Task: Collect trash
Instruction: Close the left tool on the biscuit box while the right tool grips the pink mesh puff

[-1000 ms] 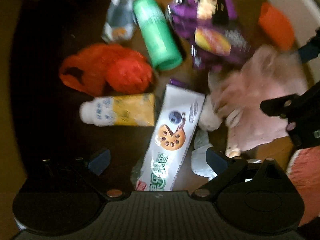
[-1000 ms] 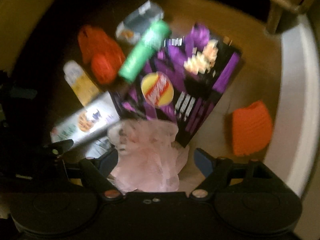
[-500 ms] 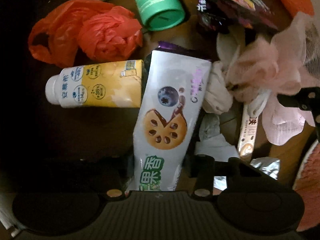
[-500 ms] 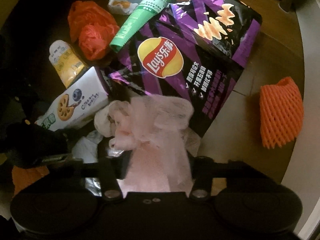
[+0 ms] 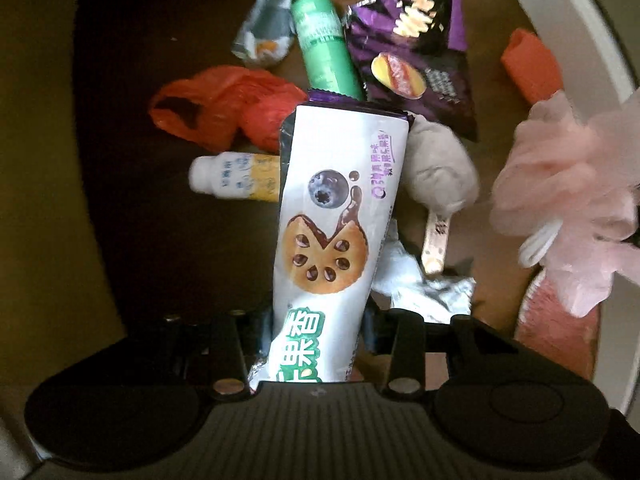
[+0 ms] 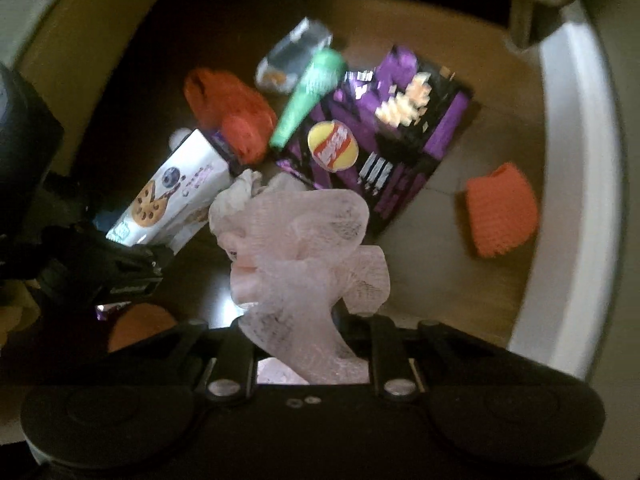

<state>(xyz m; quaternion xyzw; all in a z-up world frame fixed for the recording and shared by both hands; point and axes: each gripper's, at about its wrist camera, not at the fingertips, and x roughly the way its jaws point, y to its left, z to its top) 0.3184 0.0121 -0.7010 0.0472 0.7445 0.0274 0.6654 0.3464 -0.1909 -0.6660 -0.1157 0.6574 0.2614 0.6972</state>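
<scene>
**Both grippers loaded: two pieces of trash lifted from the pile**

Left wrist view. The left gripper (image 5: 320, 320) is clamped on the lower end of a white biscuit wrapper (image 5: 340, 208). The wrapper's long axis runs along the fingers, its far end pointing away from the camera and tilting slightly right, over the remaining litter: an orange plastic bag (image 5: 228, 108), a small yellow bottle (image 5: 236, 178), a green tube (image 5: 324, 46), a purple crisp packet (image 5: 416, 52), a crumpled tissue (image 5: 438, 164) and an ice-cream stick (image 5: 435, 242).

Right wrist view. The right gripper (image 6: 310, 344) is closed on a pink mesh puff (image 6: 304, 240), which bunches upward from between the fingers with no clear long axis. An orange foam net (image 6: 502, 210) lies apart, near the white rim (image 6: 576, 168).

Judged step: pick-up done, carry pending. The next move calls for taking both items to a bin, which is not visible, then releasing; the limp wrapper may sag or slip.
</scene>
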